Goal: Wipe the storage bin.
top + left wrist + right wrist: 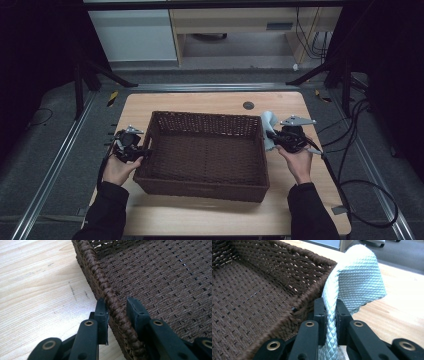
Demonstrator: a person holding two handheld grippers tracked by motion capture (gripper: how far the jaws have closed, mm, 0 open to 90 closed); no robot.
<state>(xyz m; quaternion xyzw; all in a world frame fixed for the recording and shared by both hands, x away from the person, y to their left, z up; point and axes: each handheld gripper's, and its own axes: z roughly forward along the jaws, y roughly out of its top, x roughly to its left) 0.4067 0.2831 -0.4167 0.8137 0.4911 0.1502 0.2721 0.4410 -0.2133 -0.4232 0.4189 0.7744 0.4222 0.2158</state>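
Note:
A dark brown woven basket [205,116] stands in the middle of the light wooden table. My left gripper [145,151] is at its left wall. In the left gripper view the jaws straddle the braided rim [100,280], one outside and one inside, and my left gripper [117,307] is shut on it. My right gripper [270,135] is at the basket's right wall, just outside the far right corner [312,258]. It [330,303] is shut on a pale blue-green woven cloth [359,277], which stands up from the jaws and folds over to the right. From above, the cloth [268,122] shows beside the basket.
The table [210,220] has a round dark grommet [248,105] behind the basket. Black cables [360,200] loop on the floor at the right. Metal rails run along both sides, and a desk and a cabinet stand at the back.

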